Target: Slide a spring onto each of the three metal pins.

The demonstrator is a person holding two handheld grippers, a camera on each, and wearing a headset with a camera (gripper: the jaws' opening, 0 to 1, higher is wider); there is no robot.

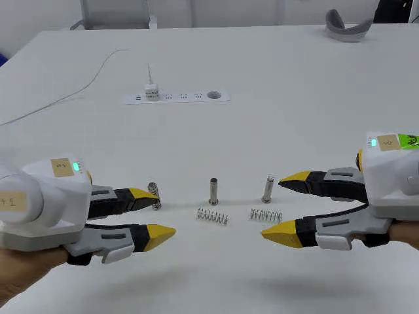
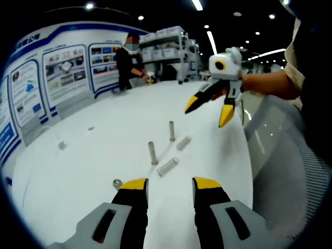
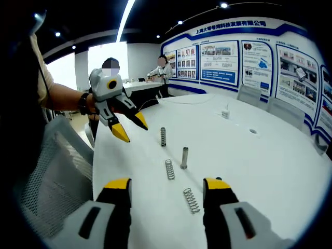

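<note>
Both grippers are released, jaws apart and empty. Two loose springs lie flat on the white table (image 1: 262,98), long axes roughly 9-to-3. The right spring (image 1: 266,214) sits at 9 o'clock of the right gripper (image 1: 272,208), the nearer one. The bare right pin (image 1: 268,188) stands upright at that spring's 12 o'clock. The middle spring (image 1: 212,216) lies before the bare middle pin (image 1: 213,191). The left pin (image 1: 153,191), beside the left gripper (image 1: 165,212), already wears a spring. The path looks clear.

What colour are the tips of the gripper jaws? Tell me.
Yellow, on both the left gripper and right gripper; the head view shows it best.
</note>
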